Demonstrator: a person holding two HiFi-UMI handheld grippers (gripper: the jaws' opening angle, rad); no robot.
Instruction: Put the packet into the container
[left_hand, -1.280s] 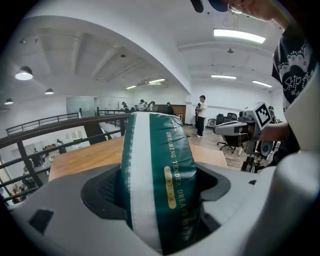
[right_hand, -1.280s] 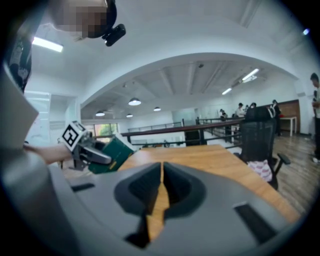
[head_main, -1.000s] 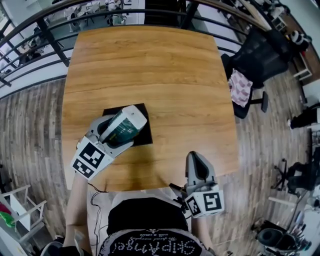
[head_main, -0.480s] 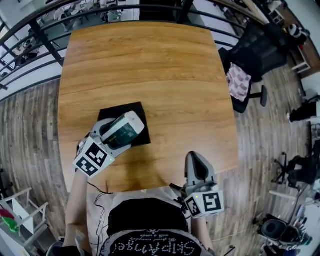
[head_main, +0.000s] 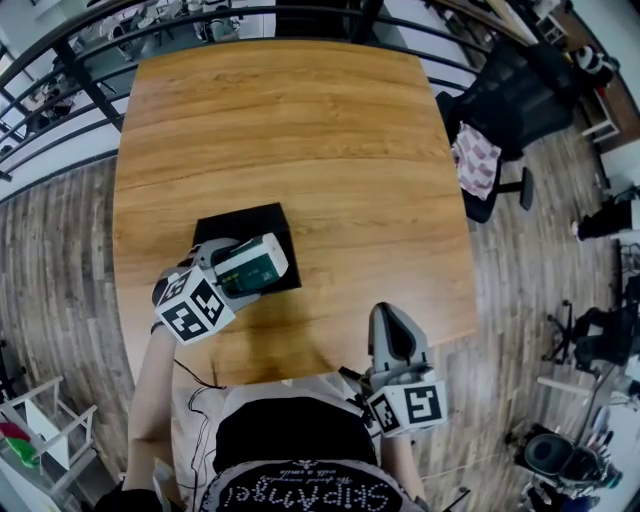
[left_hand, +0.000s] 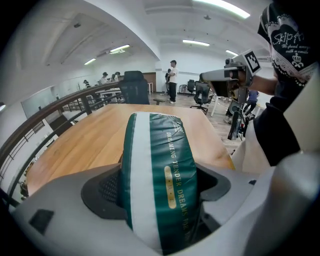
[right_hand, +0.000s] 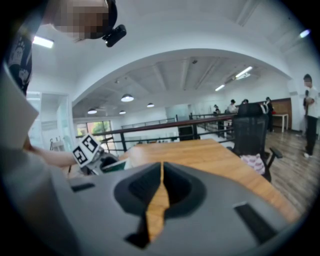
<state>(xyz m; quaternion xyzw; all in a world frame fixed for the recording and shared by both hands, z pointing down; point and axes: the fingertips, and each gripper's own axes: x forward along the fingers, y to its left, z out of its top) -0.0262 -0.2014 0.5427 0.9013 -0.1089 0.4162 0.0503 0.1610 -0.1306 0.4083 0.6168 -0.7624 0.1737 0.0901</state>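
A green and white packet (head_main: 252, 266) (left_hand: 159, 175) sits clamped between the jaws of my left gripper (head_main: 236, 272), which is shut on it. In the head view it hangs over the near right part of the black square container (head_main: 247, 224) on the wooden table (head_main: 300, 140). The packet hides much of the container's near side. My right gripper (head_main: 393, 338) (right_hand: 161, 192) is shut with nothing in it, held near the table's front edge to the right, away from the container. From the right gripper view the left gripper's marker cube (right_hand: 86, 148) and the packet (right_hand: 114, 165) show at the left.
A black railing (head_main: 90, 80) runs along the table's far and left sides. A black office chair (head_main: 520, 110) with a patterned cloth (head_main: 476, 160) stands right of the table. Bare tabletop lies beyond and right of the container.
My left gripper has drawn back toward me and turned, bringing the packet lower over the container's near right part. The right gripper has stayed put.
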